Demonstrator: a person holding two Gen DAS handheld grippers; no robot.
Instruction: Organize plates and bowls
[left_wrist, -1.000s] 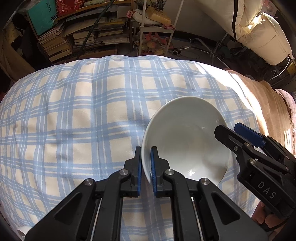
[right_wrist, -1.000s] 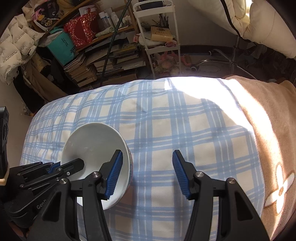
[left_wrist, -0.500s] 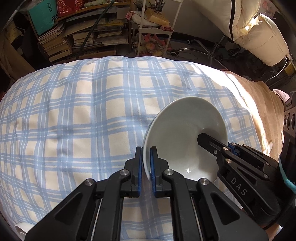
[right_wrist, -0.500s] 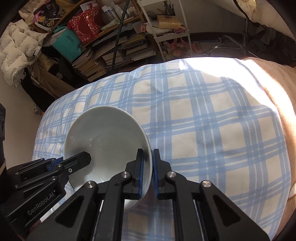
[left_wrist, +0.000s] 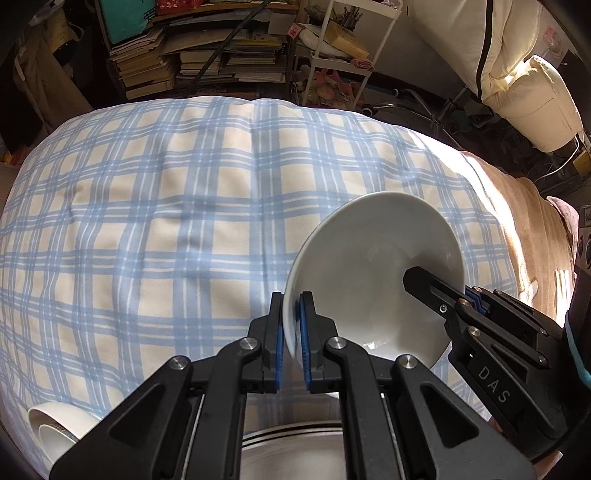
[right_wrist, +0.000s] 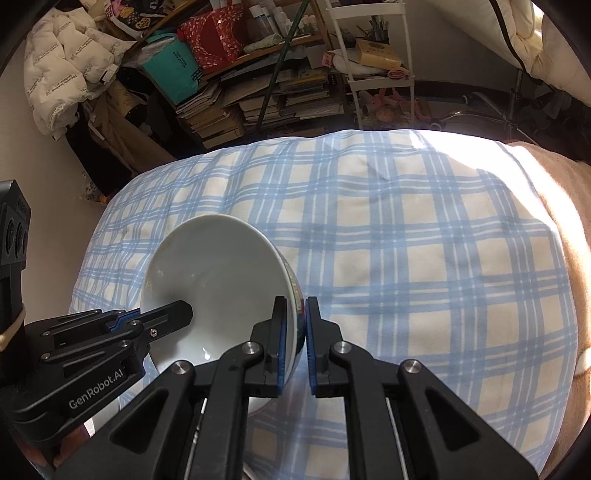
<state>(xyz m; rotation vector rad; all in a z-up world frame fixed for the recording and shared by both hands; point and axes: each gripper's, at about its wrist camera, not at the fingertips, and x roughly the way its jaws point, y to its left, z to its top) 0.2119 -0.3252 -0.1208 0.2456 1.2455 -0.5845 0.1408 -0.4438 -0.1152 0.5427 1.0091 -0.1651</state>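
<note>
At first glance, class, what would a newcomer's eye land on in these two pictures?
A white bowl held tilted above the blue-checked blanket, pinched at opposite rims by the left gripper and the right gripper. Behind, messy stacks of books fill the shelves. A second white bowl lies at the left view's lower corner.

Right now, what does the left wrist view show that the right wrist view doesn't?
Left only: a second white bowl at the lower left and a metal plate under the gripper. Right only: the white jacket and red bag. Both: the held bowl, clamped at opposite rims by the left gripper and right gripper, over the plaid blanket.
</note>
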